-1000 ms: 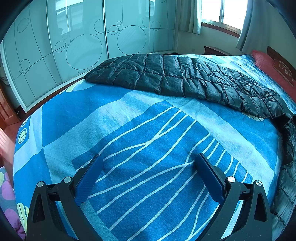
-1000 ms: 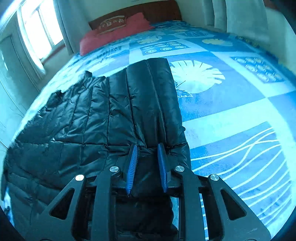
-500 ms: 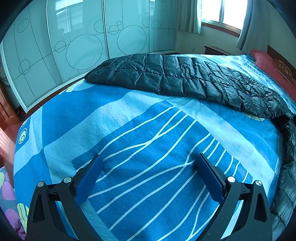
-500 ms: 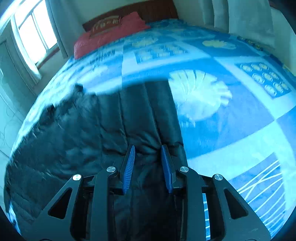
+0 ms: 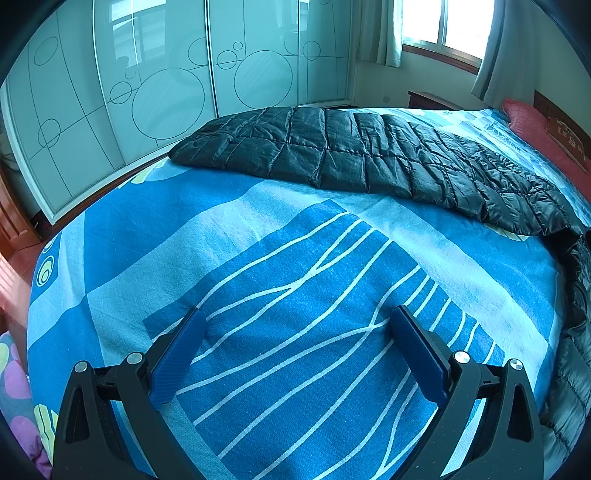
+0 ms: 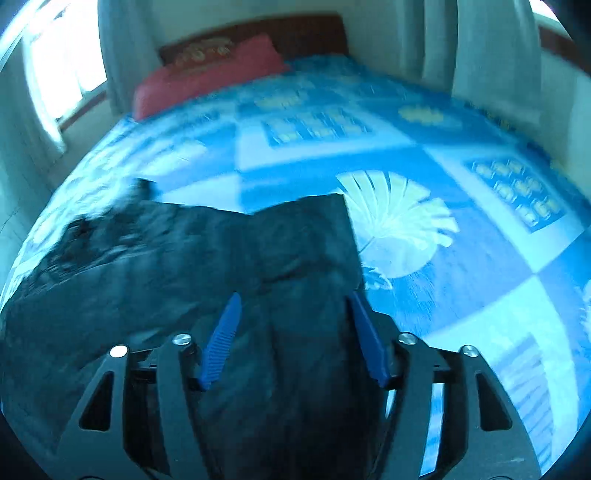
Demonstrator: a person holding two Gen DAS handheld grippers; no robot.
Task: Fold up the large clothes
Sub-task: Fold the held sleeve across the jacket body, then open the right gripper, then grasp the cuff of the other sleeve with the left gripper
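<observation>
A black quilted down jacket [image 5: 369,158] lies spread along the far side of the bed, its edge trailing down the right [image 5: 576,332]. My left gripper [image 5: 297,317] is open and empty, low over the blue bedsheet, well short of the jacket. In the right wrist view the jacket [image 6: 184,258] fills the left and centre, blurred. My right gripper [image 6: 293,302] is open just above the jacket's folded part, its blue fingers [image 6: 221,336] apart on either side of the fabric.
The bed [image 5: 184,240] has a blue patterned sheet with white lines. A red pillow [image 6: 207,77] lies by the wooden headboard. Sliding glass wardrobe doors [image 5: 147,81] stand behind the bed. Curtains and a window [image 5: 443,22] are at the back.
My right gripper was shut on the jacket, moved forward with it, and has now opened and released it. The left gripper has not moved.
</observation>
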